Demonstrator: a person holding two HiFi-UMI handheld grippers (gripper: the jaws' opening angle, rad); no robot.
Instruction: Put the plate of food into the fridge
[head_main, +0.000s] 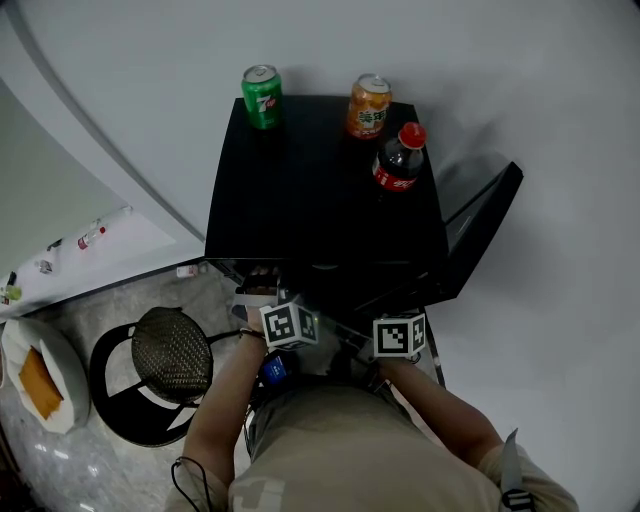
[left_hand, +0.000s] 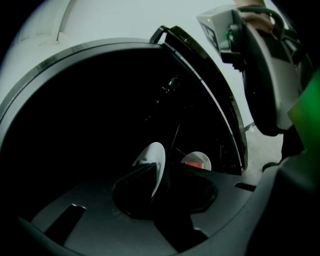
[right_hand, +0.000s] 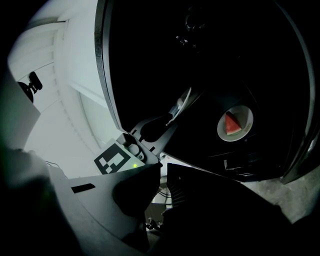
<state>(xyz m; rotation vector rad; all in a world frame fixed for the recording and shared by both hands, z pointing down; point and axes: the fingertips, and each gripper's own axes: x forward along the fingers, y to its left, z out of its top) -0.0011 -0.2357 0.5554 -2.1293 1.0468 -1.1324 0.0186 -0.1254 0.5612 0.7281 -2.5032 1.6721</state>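
While my left gripper is inside the dark fridge, it is clamped on the rim of a white plate, which shows edge-on between the jaws. To its right, my right gripper is at the mouth of the fridge, its jaws only a narrow slit apart with nothing in the slit.

Farther in, to the right of the white plate and apart from it, the plate of watermelon sits inside the fridge with one red wedge on it. I cannot make out the shelf under it in the dark.

On the right, the door stands open. On the fridge's top, a green can stands at the far left corner. An orange can stands at the far edge to the right. A cola bottle with a red cap stands just nearer than the orange can. On the floor left of the fridge is a black mesh stool.
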